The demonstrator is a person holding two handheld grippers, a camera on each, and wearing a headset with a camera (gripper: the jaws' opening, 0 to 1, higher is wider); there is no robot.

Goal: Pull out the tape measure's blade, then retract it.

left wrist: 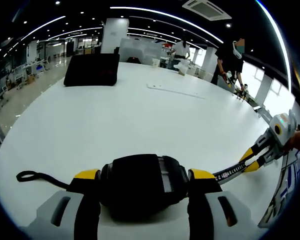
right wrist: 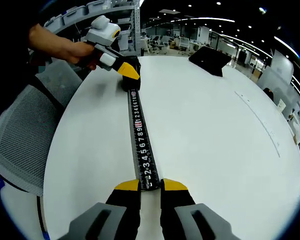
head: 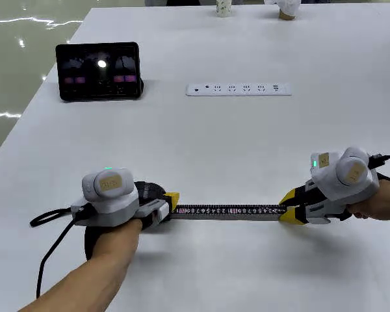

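The black tape measure case [left wrist: 142, 182] sits between the yellow-tipped jaws of my left gripper [left wrist: 145, 175], which is shut on it; the case [head: 149, 193] rests on the white table at the lower left of the head view. Its black blade [head: 227, 210] with white numbers is pulled out to the right, flat along the table. My right gripper [right wrist: 150, 185] is shut on the blade's end [right wrist: 148, 176]. The blade [right wrist: 138, 131] runs away from it toward the left gripper [right wrist: 125, 67]. The right gripper [head: 291, 209] is at the right of the head view.
A dark tablet [head: 99, 70] stands at the back left and a white power strip [head: 238, 89] lies at the back middle. A paper cup [head: 224, 7] is on the far edge. The case's black strap [left wrist: 37, 176] trails left. A grey mesh chair [right wrist: 27, 135] stands beside the table.
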